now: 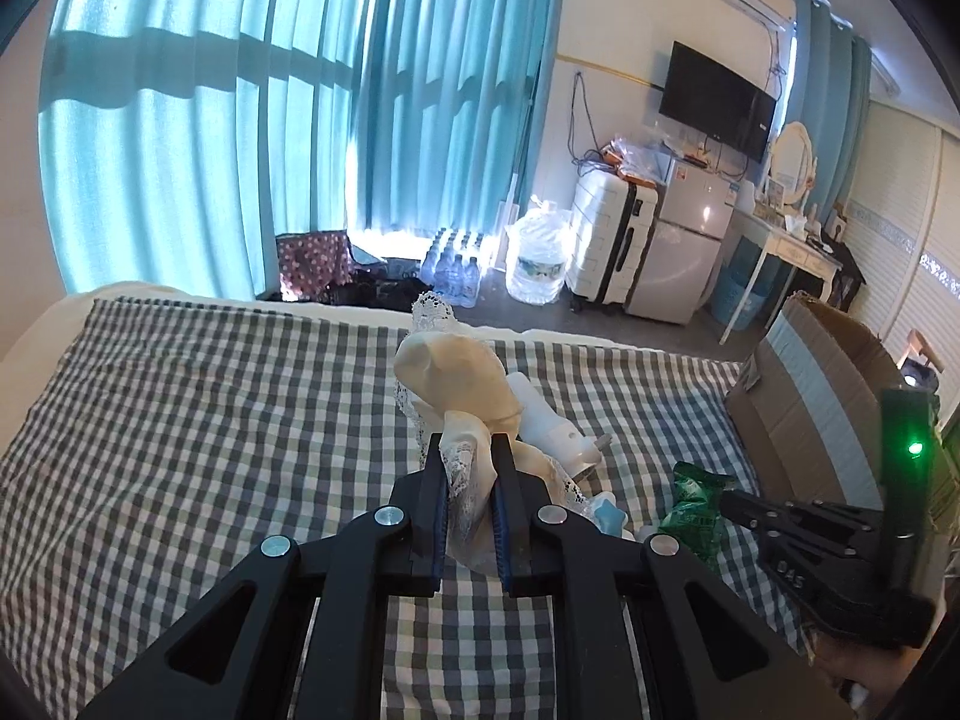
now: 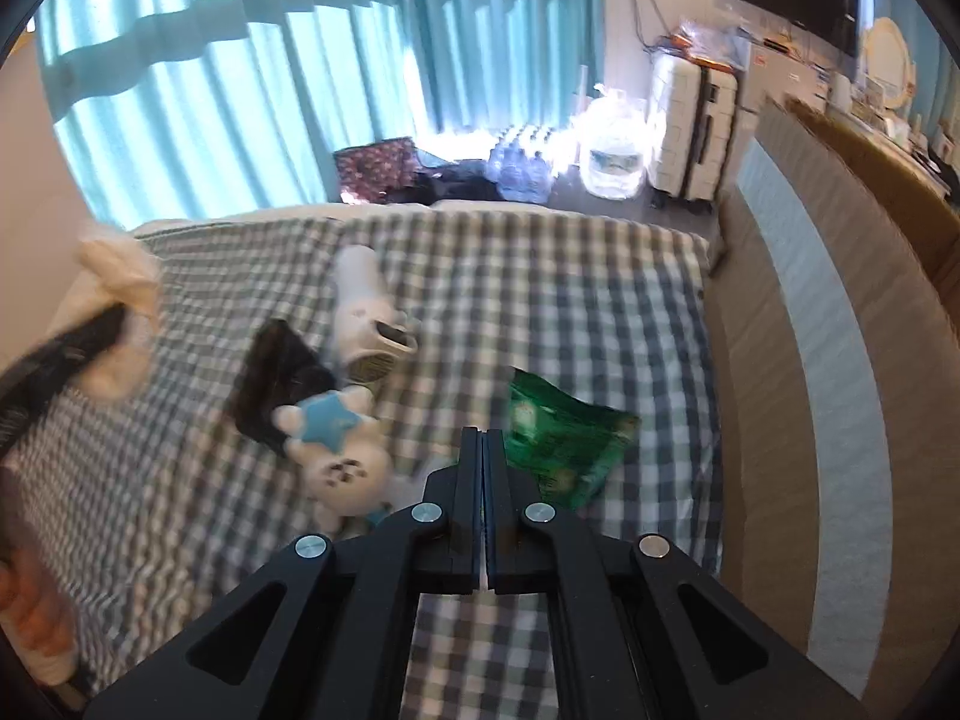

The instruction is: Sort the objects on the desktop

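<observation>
My left gripper (image 1: 471, 450) is shut on a cream cloth with lace trim (image 1: 456, 378) and holds it above the checked bedspread (image 1: 210, 408); it shows at the left of the right wrist view (image 2: 117, 294). My right gripper (image 2: 483, 438) is shut and empty, just left of a green snack packet (image 2: 564, 438). It also shows in the left wrist view (image 1: 735, 507), by the packet (image 1: 696, 504). A white plush toy with a blue star (image 2: 336, 438), a black item (image 2: 276, 384) and a white appliance (image 2: 366, 312) lie on the bedspread.
An open cardboard box (image 2: 798, 324) stands along the right edge of the bed, also in the left wrist view (image 1: 810, 396). Beyond the bed are teal curtains, water bottles (image 1: 534, 258), a white suitcase (image 1: 606, 240) and a small fridge.
</observation>
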